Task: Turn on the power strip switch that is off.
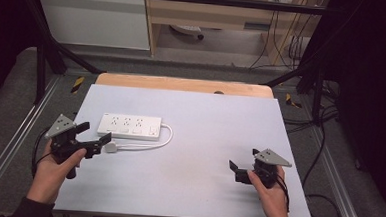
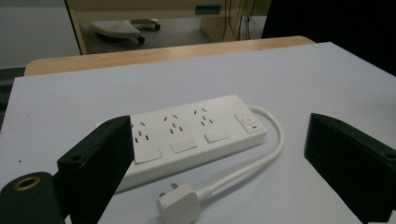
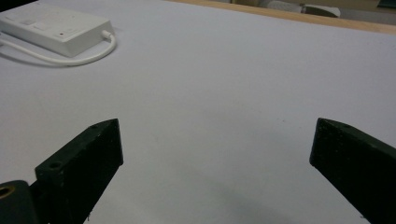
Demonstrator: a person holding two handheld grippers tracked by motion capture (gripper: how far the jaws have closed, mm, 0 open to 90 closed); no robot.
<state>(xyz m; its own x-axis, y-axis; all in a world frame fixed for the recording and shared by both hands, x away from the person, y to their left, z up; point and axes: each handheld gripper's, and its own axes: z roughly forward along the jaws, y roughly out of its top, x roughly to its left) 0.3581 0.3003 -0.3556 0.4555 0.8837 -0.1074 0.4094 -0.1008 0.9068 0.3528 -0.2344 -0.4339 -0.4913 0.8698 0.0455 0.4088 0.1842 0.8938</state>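
Note:
A white power strip [image 1: 129,126] with three sockets and a switch lies flat on the left half of the pale mat [image 1: 202,189]. Its white cable [image 1: 168,137] loops from the right end back to a white plug [image 1: 110,147] lying in front of the strip. My left gripper [image 1: 97,135] is open, just left of the plug and strip. In the left gripper view the strip [image 2: 196,135] and plug [image 2: 180,203] lie between and ahead of the jaws, untouched. My right gripper [image 1: 243,160] is open over bare mat at the right. The right gripper view has the strip [image 3: 56,28] far off at the upper left.
The mat covers a wooden table whose far edge [image 1: 182,84] shows beyond it. Black frame bars [image 1: 49,46] and metal rails flank the table, with cables [image 1: 324,145] trailing on the right. Bare mat stretches between the two grippers.

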